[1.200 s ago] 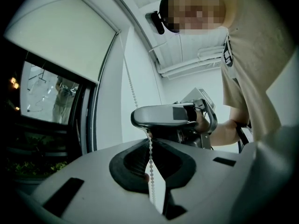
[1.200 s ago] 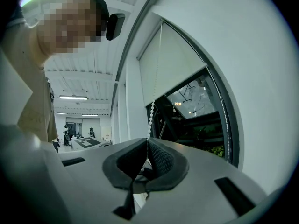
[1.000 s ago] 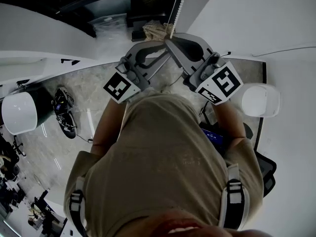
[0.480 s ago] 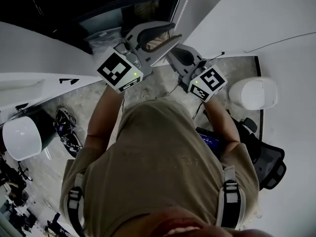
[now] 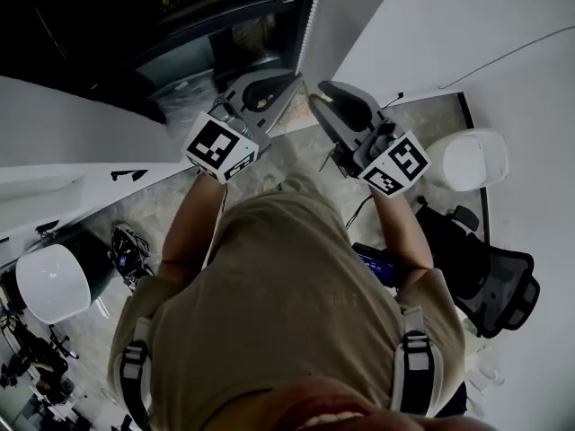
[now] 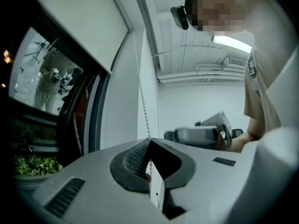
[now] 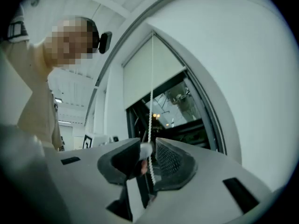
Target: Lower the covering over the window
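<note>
The chain (image 6: 142, 101) hangs straight up and down at the right edge of the window (image 6: 42, 78), just beside the partly lowered blind (image 6: 79, 22). The left gripper (image 6: 149, 140) points level, its jaws closed on the chain. The right gripper (image 7: 148, 143), close by, has just been opening: its jaws stand apart with the chain between them

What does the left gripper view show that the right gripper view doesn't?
Only left gripper view: the left gripper shut on the bead chain, plus the right gripper beside it. Only right gripper view: the right gripper's jaws, which have just been opening, apart with the chain between them. Both: the chain and the roller blind.
</note>
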`<move>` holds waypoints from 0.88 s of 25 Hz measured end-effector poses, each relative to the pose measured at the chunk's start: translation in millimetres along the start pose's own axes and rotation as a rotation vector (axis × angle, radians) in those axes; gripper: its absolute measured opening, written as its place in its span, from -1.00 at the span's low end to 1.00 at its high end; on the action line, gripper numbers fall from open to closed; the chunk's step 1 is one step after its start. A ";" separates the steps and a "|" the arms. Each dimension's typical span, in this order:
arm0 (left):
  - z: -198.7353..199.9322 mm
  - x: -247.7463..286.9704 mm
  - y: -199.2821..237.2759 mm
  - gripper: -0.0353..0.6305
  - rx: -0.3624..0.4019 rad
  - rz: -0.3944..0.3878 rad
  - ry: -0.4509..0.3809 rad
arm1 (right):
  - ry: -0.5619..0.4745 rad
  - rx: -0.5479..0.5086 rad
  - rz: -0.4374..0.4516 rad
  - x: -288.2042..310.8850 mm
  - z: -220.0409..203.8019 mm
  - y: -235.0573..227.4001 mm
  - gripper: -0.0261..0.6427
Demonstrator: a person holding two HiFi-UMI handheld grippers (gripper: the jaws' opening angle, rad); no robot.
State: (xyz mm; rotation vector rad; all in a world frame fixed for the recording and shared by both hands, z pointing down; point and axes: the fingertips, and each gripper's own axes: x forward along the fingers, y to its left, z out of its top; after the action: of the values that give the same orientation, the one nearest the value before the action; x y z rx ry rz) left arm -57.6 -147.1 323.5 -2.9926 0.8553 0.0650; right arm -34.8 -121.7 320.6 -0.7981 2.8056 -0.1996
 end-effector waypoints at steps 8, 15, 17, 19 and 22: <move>-13.5 11.0 -30.1 -0.84 -0.041 -0.037 0.012 | 0.007 -0.059 0.052 13.8 33.1 -11.8 -0.70; -10.1 27.4 -37.9 -0.84 -0.067 -0.016 0.008 | 0.066 -0.023 0.151 15.1 46.0 -18.8 -0.88; -6.4 20.8 -34.5 -0.76 -0.184 -0.072 -0.097 | 0.063 0.014 0.157 10.5 40.3 -25.4 -0.88; -5.6 6.7 -14.3 -0.40 -0.361 -0.071 -0.233 | 0.110 0.023 0.143 5.9 14.6 -37.5 -0.88; 1.1 4.2 2.6 -0.40 -0.371 0.025 -0.256 | 0.193 0.039 0.151 -5.1 -20.3 -42.4 -0.88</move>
State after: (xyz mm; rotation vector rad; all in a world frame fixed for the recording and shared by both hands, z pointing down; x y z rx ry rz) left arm -55.4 -151.5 322.1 -3.1992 0.9395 0.6617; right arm -14.2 -153.3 349.1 -0.5836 3.0164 -0.3208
